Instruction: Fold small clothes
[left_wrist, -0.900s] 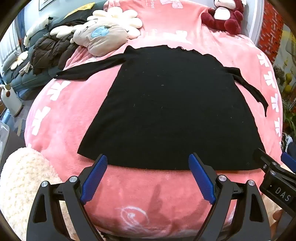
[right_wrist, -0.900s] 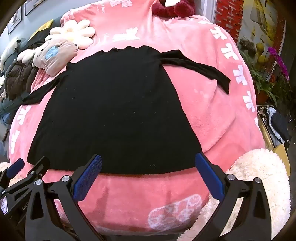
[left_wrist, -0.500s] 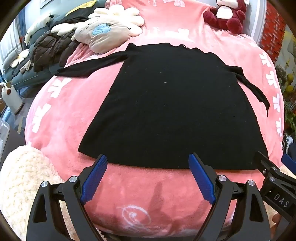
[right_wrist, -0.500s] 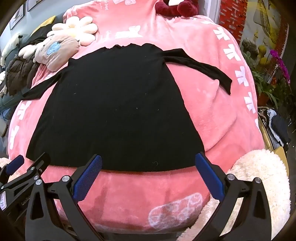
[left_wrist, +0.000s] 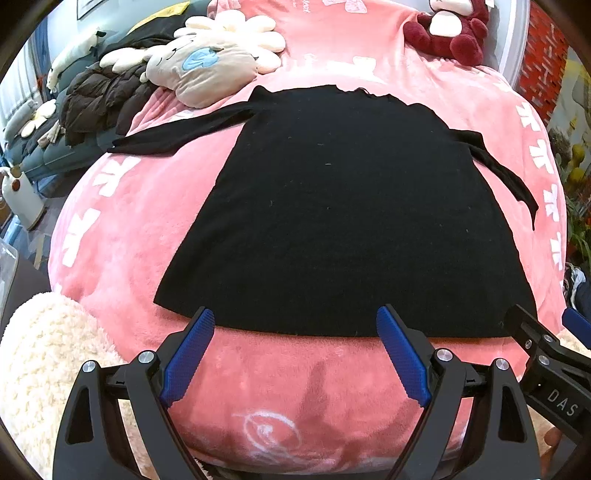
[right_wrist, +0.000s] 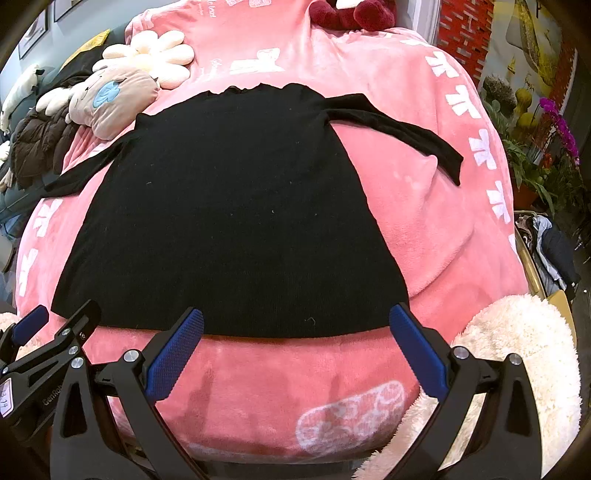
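A black long-sleeved garment (left_wrist: 343, 218) (right_wrist: 229, 218) lies spread flat on a pink plush blanket (left_wrist: 122, 229) (right_wrist: 436, 229), hem toward me, both sleeves stretched out sideways. My left gripper (left_wrist: 295, 321) hovers open at the hem's left half, its blue pads (left_wrist: 188, 354) empty. Over the hem's right half my right gripper (right_wrist: 295, 321) stands open too, with nothing between its pads (right_wrist: 417, 354). Each gripper shows at the edge of the other's view: the right gripper (left_wrist: 546, 354) and the left gripper (right_wrist: 44, 332).
Plush cushions (left_wrist: 207, 70) and a dark puffy jacket (left_wrist: 99, 99) lie at the back left. A dark red plush toy (left_wrist: 450, 29) sits at the far end. Cream fleece (left_wrist: 40, 354) (right_wrist: 517, 354) flanks the near corners. Potted plants (right_wrist: 535, 158) stand to the right.
Both grippers have shifted slightly forward toward the hem; the garment sits a little lower in each view. The jaws have stayed wide apart and the cloth has not moved.
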